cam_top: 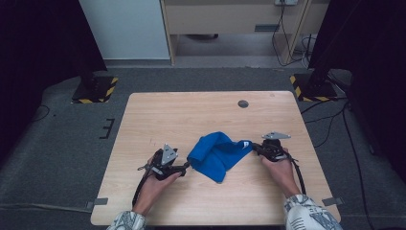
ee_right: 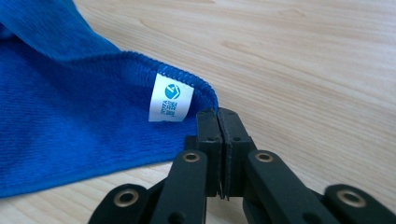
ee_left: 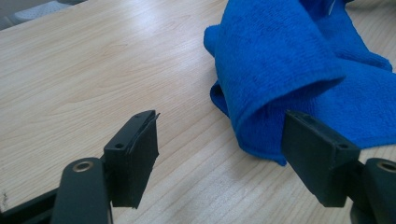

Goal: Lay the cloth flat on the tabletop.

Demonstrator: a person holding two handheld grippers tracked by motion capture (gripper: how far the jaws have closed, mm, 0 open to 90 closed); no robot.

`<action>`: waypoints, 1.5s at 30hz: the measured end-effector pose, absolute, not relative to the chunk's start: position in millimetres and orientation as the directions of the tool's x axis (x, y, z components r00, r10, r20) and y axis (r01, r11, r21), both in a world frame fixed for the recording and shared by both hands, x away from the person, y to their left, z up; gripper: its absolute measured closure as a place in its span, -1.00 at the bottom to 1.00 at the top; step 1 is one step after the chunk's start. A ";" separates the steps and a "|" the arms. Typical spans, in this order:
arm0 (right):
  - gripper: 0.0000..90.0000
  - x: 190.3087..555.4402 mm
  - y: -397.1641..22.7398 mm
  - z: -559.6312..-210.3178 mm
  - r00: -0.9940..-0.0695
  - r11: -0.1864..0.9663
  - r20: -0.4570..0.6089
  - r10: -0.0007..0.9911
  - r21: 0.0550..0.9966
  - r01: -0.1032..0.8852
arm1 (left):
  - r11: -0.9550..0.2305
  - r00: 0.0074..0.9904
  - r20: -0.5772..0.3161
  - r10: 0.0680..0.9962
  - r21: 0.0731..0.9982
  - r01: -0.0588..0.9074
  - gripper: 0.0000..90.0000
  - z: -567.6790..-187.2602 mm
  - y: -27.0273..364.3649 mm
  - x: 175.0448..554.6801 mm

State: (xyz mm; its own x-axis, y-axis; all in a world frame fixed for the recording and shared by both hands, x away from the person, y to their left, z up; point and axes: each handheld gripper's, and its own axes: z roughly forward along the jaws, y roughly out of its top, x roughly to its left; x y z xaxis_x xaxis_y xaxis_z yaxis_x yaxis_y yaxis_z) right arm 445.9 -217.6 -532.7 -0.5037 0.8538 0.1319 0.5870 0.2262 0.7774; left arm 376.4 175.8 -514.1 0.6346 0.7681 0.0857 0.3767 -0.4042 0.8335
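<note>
- A blue towel (cam_top: 216, 154) lies crumpled and partly doubled over itself just below the middle of the high view, on the bare wooden table (cam_top: 182, 115).
- The right gripper (cam_top: 254, 146), at the right of the high view, has its jaws pressed together at the towel's corner. In the right gripper view the white label (ee_right: 171, 97) sits just above the tips. The jaws look pinched on the hem there, though the cloth between them is barely visible.
- The left gripper (cam_top: 187, 165), at the lower left of the towel, stands wide open. In the left gripper view the folded edge (ee_left: 261, 140) lies just ahead of the right-hand jaw, not yet grasped.
- My judgement: one corner is secured. The other edge remains to be taken, and the spreading or folding is all still ahead.
</note>
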 end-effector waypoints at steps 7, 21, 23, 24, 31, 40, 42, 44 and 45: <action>0.99 441.8 -209.0 -513.2 -0.545 0.238 0.132 0.828 0.798 0.553 | -0.397 0.623 0.086 0.778 0.836 0.380 -0.38 -514.3 178.2 378.5; 0.99 439.0 -195.5 -497.8 -0.582 0.258 0.126 0.803 0.807 0.531 | -0.422 0.639 0.114 0.761 0.835 0.353 -0.22 -513.5 158.5 380.4; 0.99 438.8 -194.7 -497.5 -0.584 0.255 0.129 0.801 0.809 0.530 | -0.423 0.643 0.117 0.757 0.838 0.346 -0.15 -513.4 154.2 380.9; 0.99 438.7 -194.4 -497.4 -0.584 0.255 0.131 0.801 0.809 0.530 | -0.426 0.648 0.119 0.752 0.838 0.341 -0.10 -513.4 151.2 380.9; 0.99 437.8 -195.1 -495.8 -0.589 0.257 0.133 0.797 0.809 0.529 | -0.410 0.657 0.135 0.742 0.866 0.286 0.61 -504.5 145.5 379.8; 0.99 435.4 -200.3 -488.0 -0.591 0.257 0.127 0.797 0.813 0.522 | -0.326 0.607 0.063 0.792 0.885 0.333 0.96 -492.2 171.1 382.3; 0.99 435.0 -201.2 -483.9 -0.595 0.261 0.122 0.795 0.816 0.516 | -0.316 0.601 0.056 0.797 0.887 0.336 0.97 -489.2 176.1 381.7; 0.99 433.8 -201.5 -476.7 -0.596 0.255 0.123 0.793 0.822 0.509 | -0.307 0.601 0.046 0.798 0.889 0.340 0.97 -485.2 179.6 379.8; 0.99 432.9 -201.3 -471.7 -0.602 0.255 0.119 0.789 0.829 0.498 | -0.305 0.602 0.046 0.797 0.891 0.336 0.97 -483.0 180.8 378.2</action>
State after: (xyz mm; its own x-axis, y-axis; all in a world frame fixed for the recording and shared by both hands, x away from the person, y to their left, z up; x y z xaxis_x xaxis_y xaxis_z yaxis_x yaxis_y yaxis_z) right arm 432.9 -201.3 -471.7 -0.6022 0.7894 0.1191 0.4984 0.2552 0.8286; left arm 378.2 180.8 -483.0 0.6020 0.7971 0.0461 0.3359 -0.3053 0.8911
